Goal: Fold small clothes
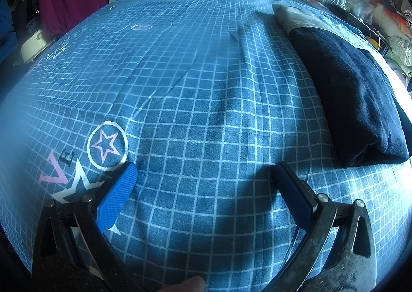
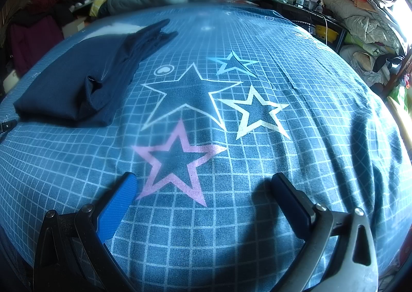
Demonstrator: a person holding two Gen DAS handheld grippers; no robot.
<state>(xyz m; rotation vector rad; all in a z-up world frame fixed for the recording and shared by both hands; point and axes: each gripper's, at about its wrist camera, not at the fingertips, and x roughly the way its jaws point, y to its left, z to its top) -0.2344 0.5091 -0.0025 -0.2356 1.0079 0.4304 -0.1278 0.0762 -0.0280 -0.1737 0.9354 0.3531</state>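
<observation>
Navy garment [image 1: 352, 91] lies folded on the grid bedsheet [image 1: 200, 117], long axis running away from you: right of your left gripper [image 1: 206, 176], left of your right gripper [image 2: 203, 184]. Both released, empty; neither clearly nearer.

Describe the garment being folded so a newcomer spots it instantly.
Start at the blue grid-patterned bedspread printed with stars. The folded navy garment lies flat on it, left of the big dark star. It is the only plain, unpatterned cloth on the spread.
</observation>
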